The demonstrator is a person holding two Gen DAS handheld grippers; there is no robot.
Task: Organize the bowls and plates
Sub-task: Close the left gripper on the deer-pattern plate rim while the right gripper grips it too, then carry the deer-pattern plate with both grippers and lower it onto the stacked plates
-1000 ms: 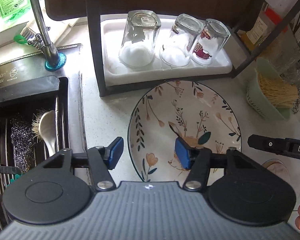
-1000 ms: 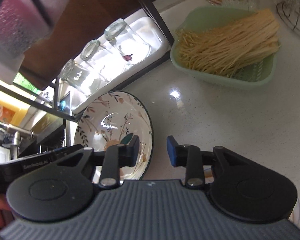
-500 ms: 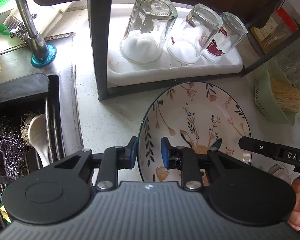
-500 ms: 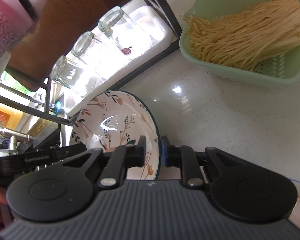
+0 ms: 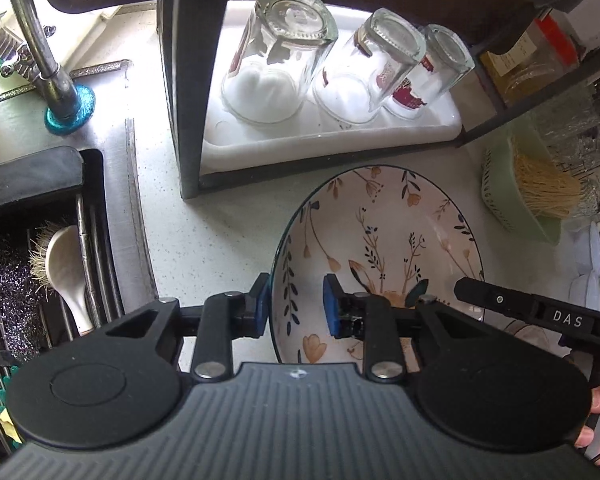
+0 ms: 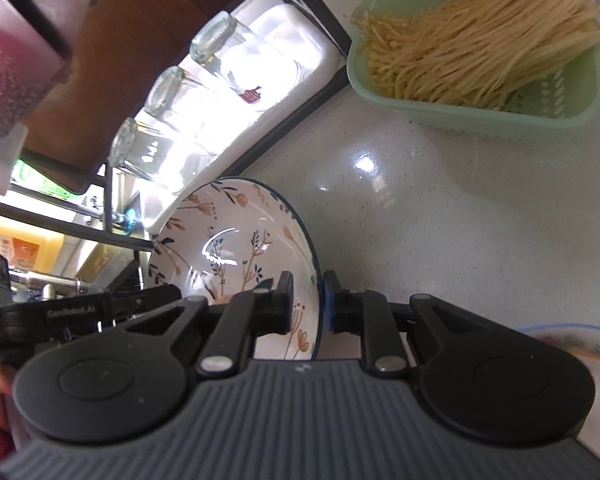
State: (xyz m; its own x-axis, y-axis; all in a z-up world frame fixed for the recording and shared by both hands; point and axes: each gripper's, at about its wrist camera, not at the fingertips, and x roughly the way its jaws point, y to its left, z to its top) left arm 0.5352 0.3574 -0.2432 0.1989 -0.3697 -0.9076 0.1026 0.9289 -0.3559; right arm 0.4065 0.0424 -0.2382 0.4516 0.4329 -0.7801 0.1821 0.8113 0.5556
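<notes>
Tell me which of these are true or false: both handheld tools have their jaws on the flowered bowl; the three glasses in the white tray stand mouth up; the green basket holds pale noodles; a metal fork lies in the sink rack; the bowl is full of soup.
1. Both tools grip the floral ceramic bowl: true. The left gripper and the right gripper each have jaws on either side of its rim.
2. The three clear drinking glasses stand mouth up: false. They are upside down in the white plastic tray.
3. The pale green plastic basket holds pale noodles: true.
4. A metal fork lies in the sink rack: false. A white ceramic spoon lies there.
5. The bowl is full of soup: false. It is empty.
</notes>
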